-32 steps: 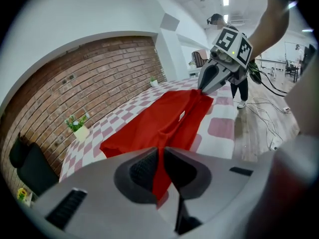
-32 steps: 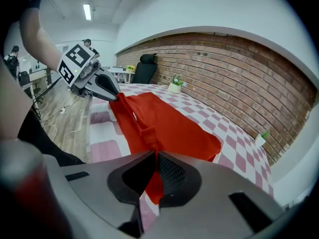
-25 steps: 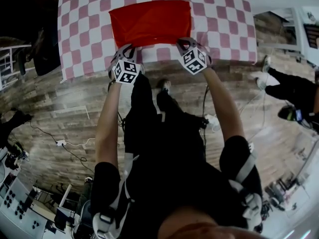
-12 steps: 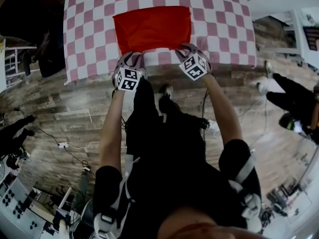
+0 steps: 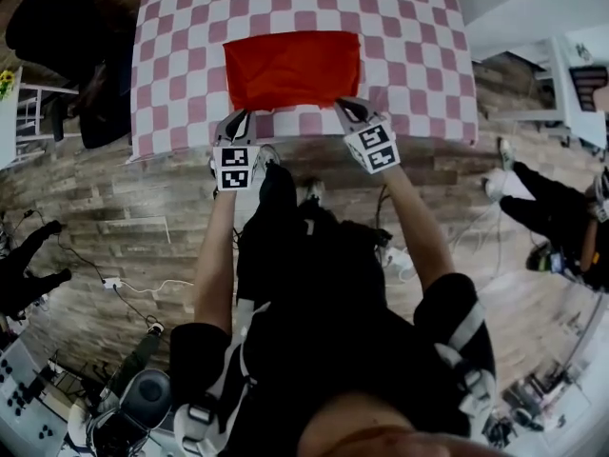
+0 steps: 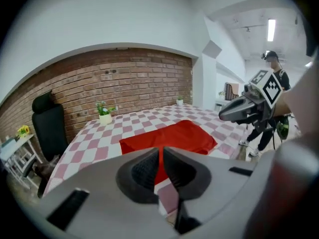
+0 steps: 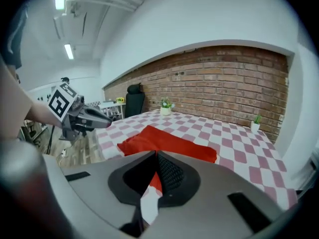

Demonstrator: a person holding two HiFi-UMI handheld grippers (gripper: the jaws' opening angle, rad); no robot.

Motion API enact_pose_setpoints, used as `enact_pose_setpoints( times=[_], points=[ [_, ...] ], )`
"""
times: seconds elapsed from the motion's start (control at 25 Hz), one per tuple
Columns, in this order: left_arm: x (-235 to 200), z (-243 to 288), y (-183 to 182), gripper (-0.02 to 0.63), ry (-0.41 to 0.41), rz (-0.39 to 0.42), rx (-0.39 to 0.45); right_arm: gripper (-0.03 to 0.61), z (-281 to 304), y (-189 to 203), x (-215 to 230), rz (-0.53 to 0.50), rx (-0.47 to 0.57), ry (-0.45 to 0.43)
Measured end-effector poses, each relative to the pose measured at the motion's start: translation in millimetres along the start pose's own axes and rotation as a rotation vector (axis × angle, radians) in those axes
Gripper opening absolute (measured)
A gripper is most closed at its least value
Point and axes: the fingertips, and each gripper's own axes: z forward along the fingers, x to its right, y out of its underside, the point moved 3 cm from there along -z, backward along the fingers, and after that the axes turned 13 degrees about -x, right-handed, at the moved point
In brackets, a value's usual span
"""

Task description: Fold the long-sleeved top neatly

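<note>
The red long-sleeved top [image 5: 292,69] lies folded into a flat rectangle on the pink-and-white checked table [image 5: 409,46]. My left gripper [image 5: 238,114] hovers over its near left corner and my right gripper [image 5: 347,105] over its near right corner. Both pairs of jaws have just been closing, with nothing between them. In the left gripper view the red top [image 6: 169,136] shows through the thin slit of the left gripper [image 6: 160,151], and the right gripper [image 6: 223,116] hangs free above the cloth. The right gripper view shows the top [image 7: 164,141] beyond the shut right gripper [image 7: 155,156].
A black chair [image 5: 57,36] stands left of the table. A small potted plant [image 6: 104,114] sits at the table's far edge. White furniture [image 5: 580,55] and another person [image 5: 552,174] are to the right. Cables [image 5: 133,284] run over the wooden floor.
Both grippers spread their jaws at the top's near edge, then closed them and rose off the cloth. The top stays flat on the table.
</note>
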Motion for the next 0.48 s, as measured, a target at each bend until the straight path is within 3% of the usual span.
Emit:
enact_pose_setpoints(
  times=[0.24,0.48],
  points=[
    [-37.1,-22.0,-16.7,0.006,-0.093,-0.134,0.034,0.009,-0.3,-56.3,-2.0,-0.003,0.076,-0.033],
    [-40.2,-22.5,-19.4,0.006,-0.088,-0.203,0.025,0.008,5.0,-93.8,-14.4,-0.061,0.089,-0.078]
  ],
)
